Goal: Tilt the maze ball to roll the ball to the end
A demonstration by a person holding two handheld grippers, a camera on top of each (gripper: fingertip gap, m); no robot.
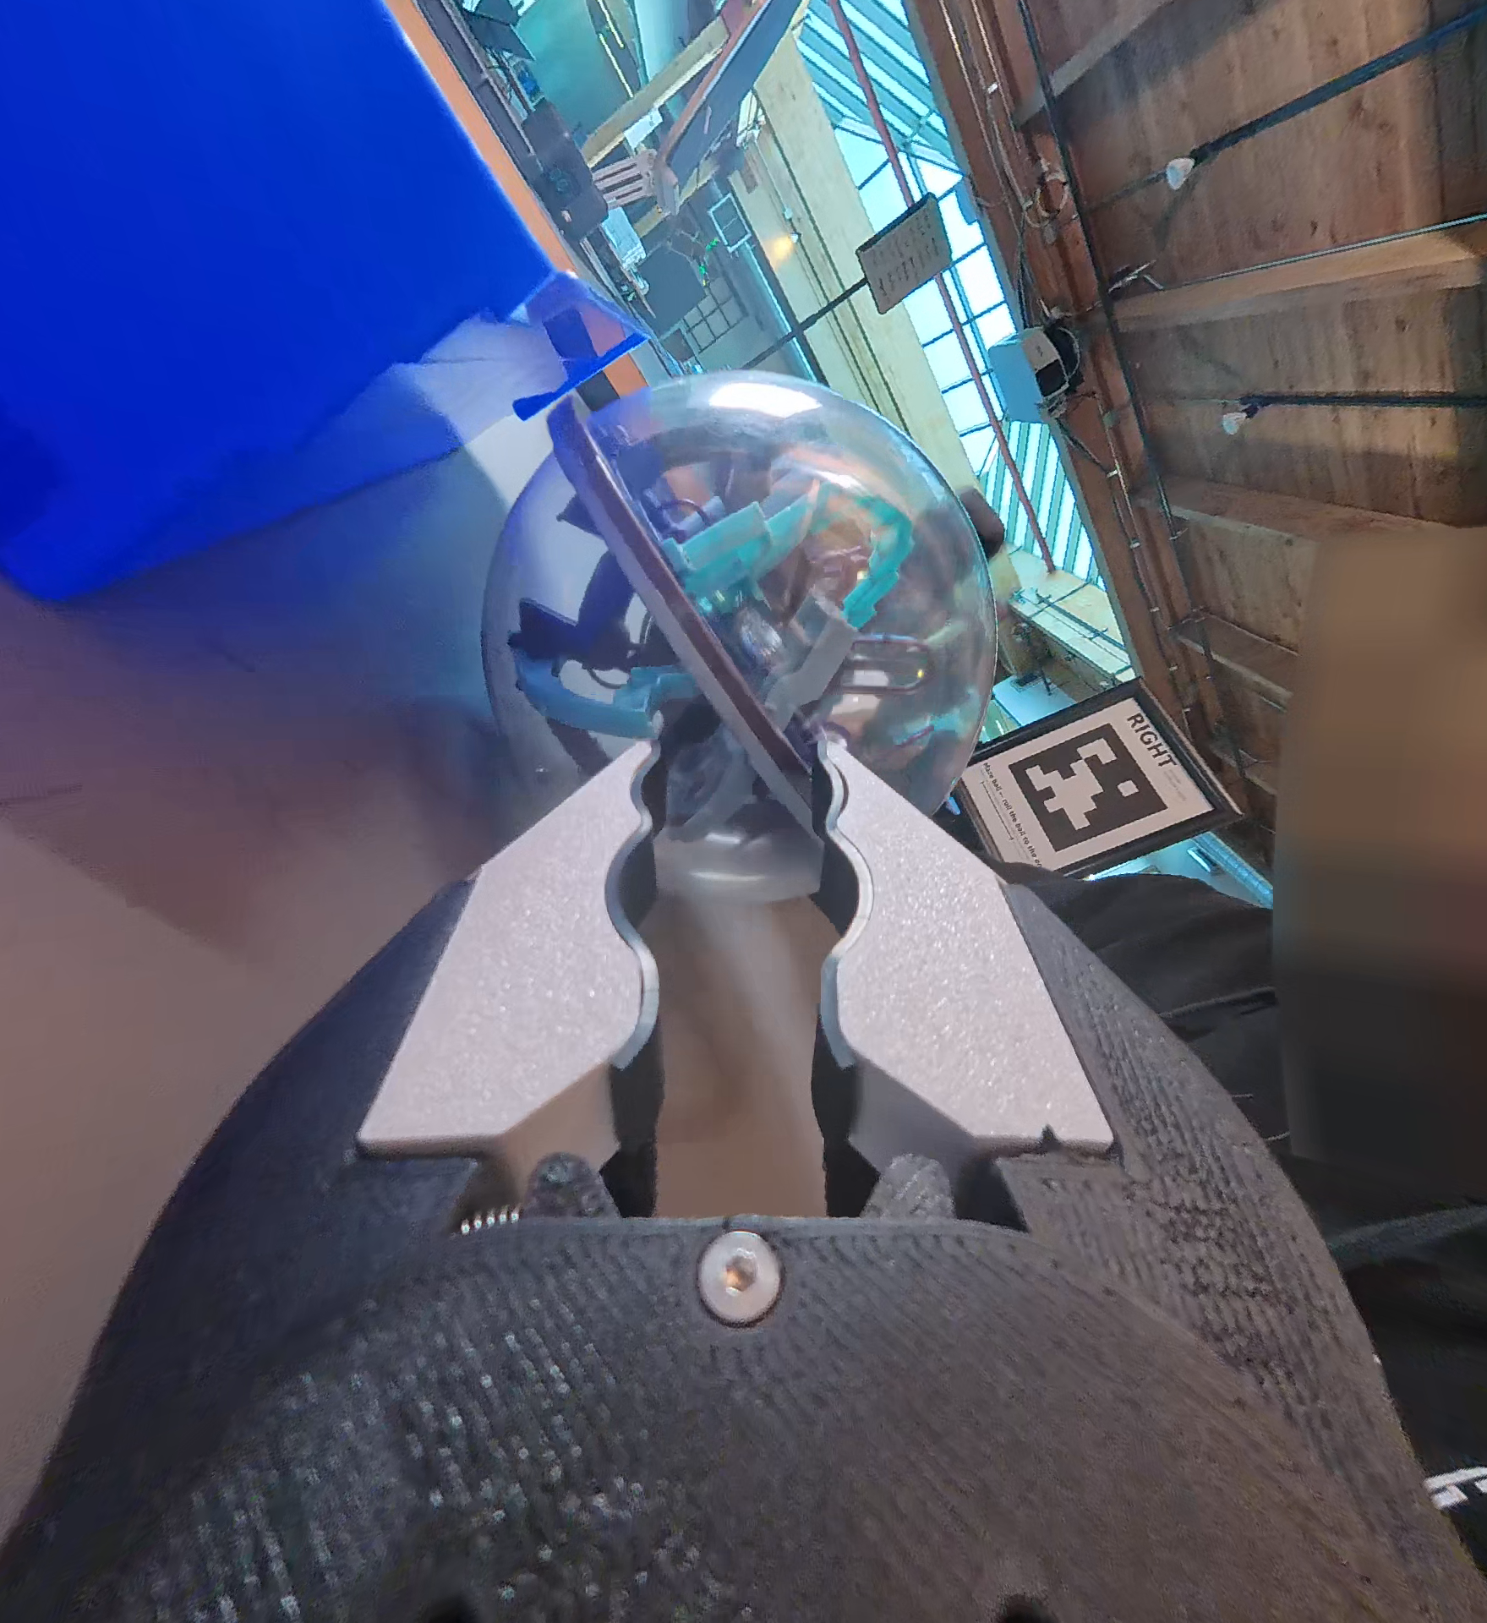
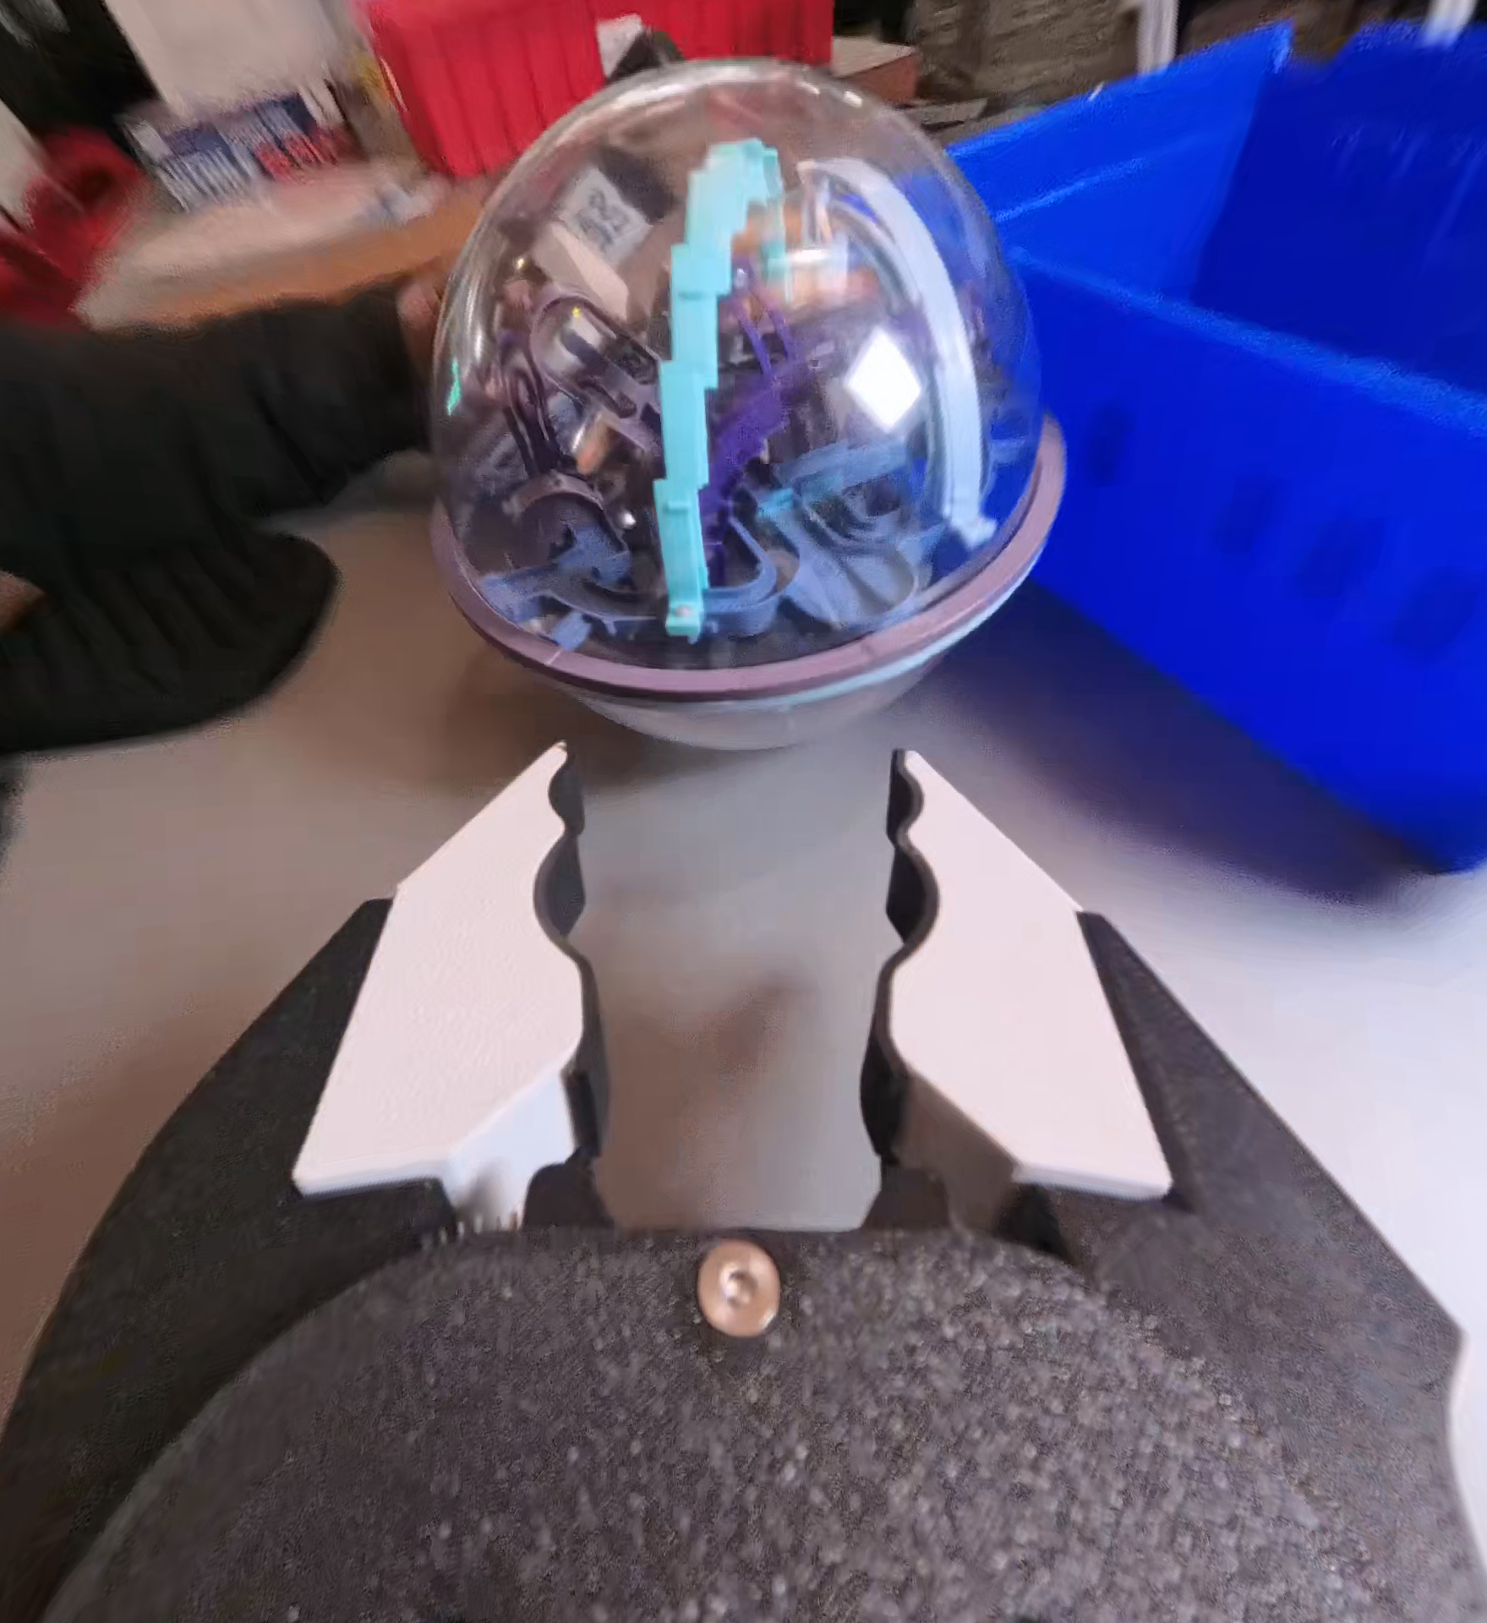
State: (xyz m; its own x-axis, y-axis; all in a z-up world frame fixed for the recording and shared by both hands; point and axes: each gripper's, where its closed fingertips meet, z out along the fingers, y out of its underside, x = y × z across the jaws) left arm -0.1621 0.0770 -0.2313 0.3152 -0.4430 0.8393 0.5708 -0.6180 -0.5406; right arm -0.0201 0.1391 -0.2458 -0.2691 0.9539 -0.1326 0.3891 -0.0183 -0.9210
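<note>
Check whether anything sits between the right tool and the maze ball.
Nothing visible does. The right tool is open just short of the maze ball, with only bare table between them. The blue bin stands off to the right, out of the path.

In your right wrist view the maze ball [image 2: 735, 413] is on the table [image 2: 195, 878], the bin [image 2: 1302, 492] to its right, a sleeve [image 2: 125, 492] to its left.

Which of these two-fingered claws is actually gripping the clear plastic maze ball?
The left gripper: its grey fingers pinch the clear maze ball at its purple rim. The right gripper is open, its tips short of the ball.
</note>
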